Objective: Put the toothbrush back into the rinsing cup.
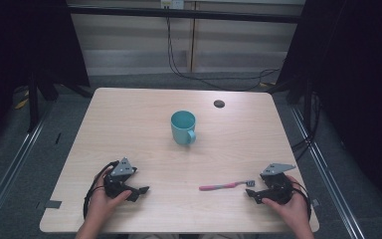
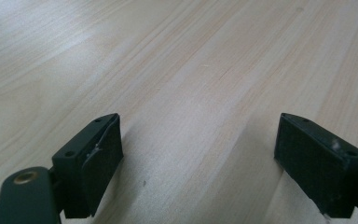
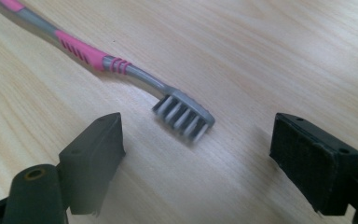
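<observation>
1. Toothbrush (image 1: 225, 186) lies flat on the table (image 1: 129, 124), bristle head just ahead of the right claw (image 1: 251, 191), whose jaws gape wide.
2. Left claw (image 1: 142, 190) wide, empty.
3. Teal mug (image 1: 183, 127) stands mid-table.

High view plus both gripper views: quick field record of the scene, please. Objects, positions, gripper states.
table: light wood table
mug: teal mug, upright, centre of the table, handle toward the near right
toothbrush: pink and grey toothbrush, lying flat, head toward the right gripper
left gripper: left gripper, jaws open, bare wood between them
right gripper: right gripper, jaws open, brush head just ahead of them, not touching
other: dark round hole near the far edge
</observation>
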Demonstrator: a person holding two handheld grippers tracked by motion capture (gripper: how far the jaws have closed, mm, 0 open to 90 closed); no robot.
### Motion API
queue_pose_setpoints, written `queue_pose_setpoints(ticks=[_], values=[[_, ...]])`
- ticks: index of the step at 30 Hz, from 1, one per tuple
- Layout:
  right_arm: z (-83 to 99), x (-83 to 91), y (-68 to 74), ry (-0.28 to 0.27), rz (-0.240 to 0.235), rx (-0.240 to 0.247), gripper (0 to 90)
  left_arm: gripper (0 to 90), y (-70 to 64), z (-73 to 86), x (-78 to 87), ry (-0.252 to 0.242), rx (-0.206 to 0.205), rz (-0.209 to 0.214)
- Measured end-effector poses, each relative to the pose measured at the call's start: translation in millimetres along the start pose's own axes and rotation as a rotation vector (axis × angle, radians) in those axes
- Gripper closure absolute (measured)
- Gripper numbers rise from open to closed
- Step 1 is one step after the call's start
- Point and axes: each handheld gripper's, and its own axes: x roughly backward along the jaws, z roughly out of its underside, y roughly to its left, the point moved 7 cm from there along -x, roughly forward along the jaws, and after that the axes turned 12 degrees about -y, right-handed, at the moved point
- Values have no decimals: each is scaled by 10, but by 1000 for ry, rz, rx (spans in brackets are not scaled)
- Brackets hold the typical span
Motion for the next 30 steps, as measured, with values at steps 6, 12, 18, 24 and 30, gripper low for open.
queue_pose_setpoints(ticks=[6,12,18,24,30], values=[[-109,-19,84,34,-38,70,180,148,0,0,1,1,0,0],[-245,-69,145,53,-83,95,186,148,0,0,2,2,-1,0],[-316,-103,173,84,-101,122,206,148,0,0,1,1,0,0],[-428,-157,234,95,-139,177,250,148,1,0,1,2,-1,0],[-504,-232,319,116,-190,219,357,148,1,0,0,0,0,0]])
